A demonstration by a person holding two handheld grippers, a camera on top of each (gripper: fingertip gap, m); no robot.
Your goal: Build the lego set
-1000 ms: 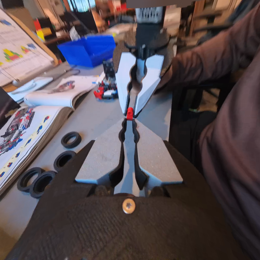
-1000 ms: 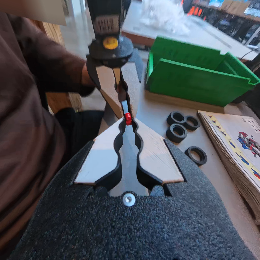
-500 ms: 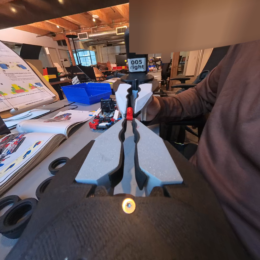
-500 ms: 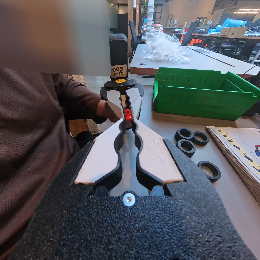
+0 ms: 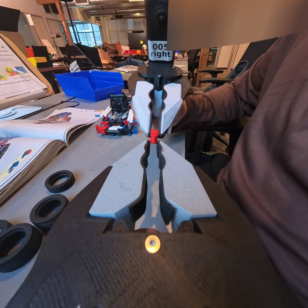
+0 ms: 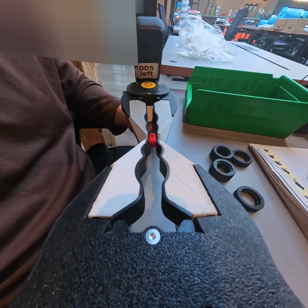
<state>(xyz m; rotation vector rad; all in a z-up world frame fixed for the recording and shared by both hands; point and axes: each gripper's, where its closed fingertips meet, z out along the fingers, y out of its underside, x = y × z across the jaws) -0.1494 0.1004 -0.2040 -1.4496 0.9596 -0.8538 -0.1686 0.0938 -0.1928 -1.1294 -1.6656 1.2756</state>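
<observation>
Grippers meet tip to tip above the table's (image 5: 93, 155) near edge: your right gripper (image 5: 154, 135) pinches the small red peg (image 5: 153, 136); your left gripper (image 5: 152, 143), nearly closed, touches its other end.

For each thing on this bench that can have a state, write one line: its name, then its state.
left gripper: shut on red piece
right gripper: shut on red piece
red piece: held in the air between both grippers
instruction book: lying open
blue bin: open-topped, contents hidden
lego model: part-built, on table
</observation>
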